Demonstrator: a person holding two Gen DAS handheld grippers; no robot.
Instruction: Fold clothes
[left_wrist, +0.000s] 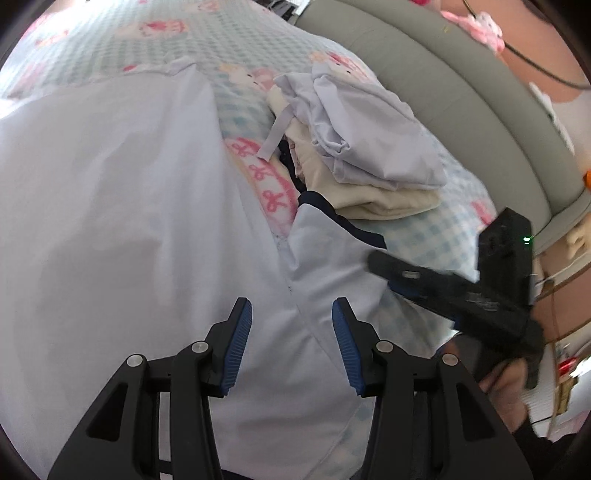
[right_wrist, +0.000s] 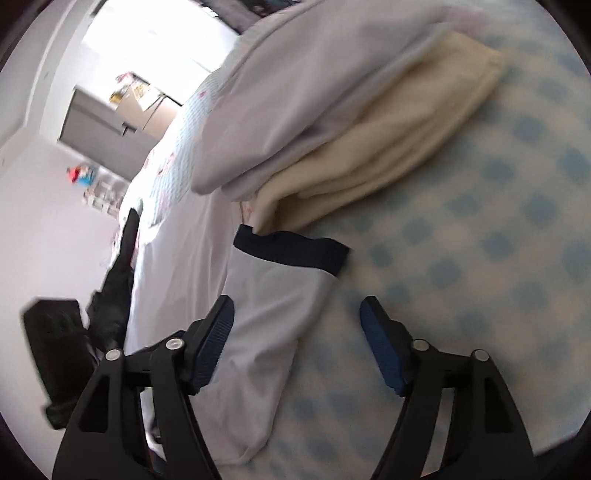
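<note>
You are partway through folding one pale blue shirt (left_wrist: 110, 221) that lies spread on the bed (left_wrist: 436, 236), over its checked sheet with pink cartoon prints. Its short sleeve (right_wrist: 273, 306), edged with a dark navy cuff (right_wrist: 291, 251), lies folded in beside the body panel, so the step in hand looks like the sleeve fold, with the body folds not yet made.

Your left gripper (left_wrist: 291, 343) hangs over the seam where sleeve meets body; its blue-padded fingers (left_wrist: 236, 347) stand apart with cloth beneath them but nothing pinched. Your right gripper (right_wrist: 295, 343) is also open: one finger sits over the sleeve, the other over bare sheet, and neither pad presses the fabric. So nothing is gripped by either hand at this moment.

For the next move, I judge you need a fresh hold on the shirt: pick an edge of the body, probably hem or shoulder, close both pairs of fingers on a single layer and carry it across without dragging the sleeve back out. The cloth is thin and limp, so it may slide or bunch.

By count: one shirt being folded, one sleeve visible, two grippers, and one stack of done clothes (left_wrist: 369, 155) just beyond the cuff, in which I make out two items for certain, a pale blue piece atop a cream one (right_wrist: 388, 147); a dark edge beneath may be a third.
</note>
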